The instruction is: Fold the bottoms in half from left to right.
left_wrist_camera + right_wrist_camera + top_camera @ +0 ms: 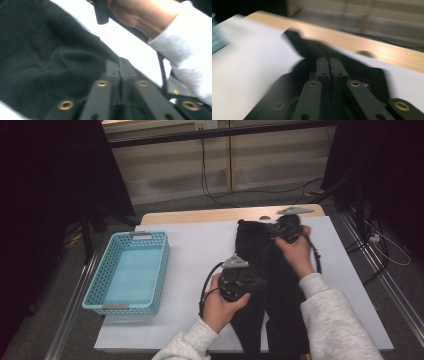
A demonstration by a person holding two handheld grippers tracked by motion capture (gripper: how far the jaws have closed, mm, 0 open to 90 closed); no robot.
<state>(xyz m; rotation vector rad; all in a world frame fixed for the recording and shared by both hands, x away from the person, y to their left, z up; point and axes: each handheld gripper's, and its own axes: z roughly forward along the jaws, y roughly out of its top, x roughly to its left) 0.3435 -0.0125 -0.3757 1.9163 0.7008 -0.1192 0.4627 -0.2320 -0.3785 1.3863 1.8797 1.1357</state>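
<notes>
1. Fingers of the left gripper [120, 68]: pressed together with no visible gap, pinching an edge of the black fabric garment [262, 265]; the cloth bunches right at the tips in the left gripper view.
2. Fingers of the right gripper [329, 65]: likewise closed tight, tips sunk into the same garment at a raised fold; the right gripper view is motion-blurred, so the exact pinch point cannot be told.
3. Landmark: light blue perforated plastic basket [131, 270], standing on the white sheet [200, 245] that covers the wooden bench [200, 215].
4. Garment lies well to the right of the basket, apart from it, running from near the far edge of the sheet down to the near edge.
5. Left gripper [239, 282] sits between basket and garment's middle, at the cloth's left edge, held in the left hand [220, 305].
6. Right gripper [287, 230] is farther from the basket, at the garment's far right corner, held in the right hand [296, 252].
</notes>
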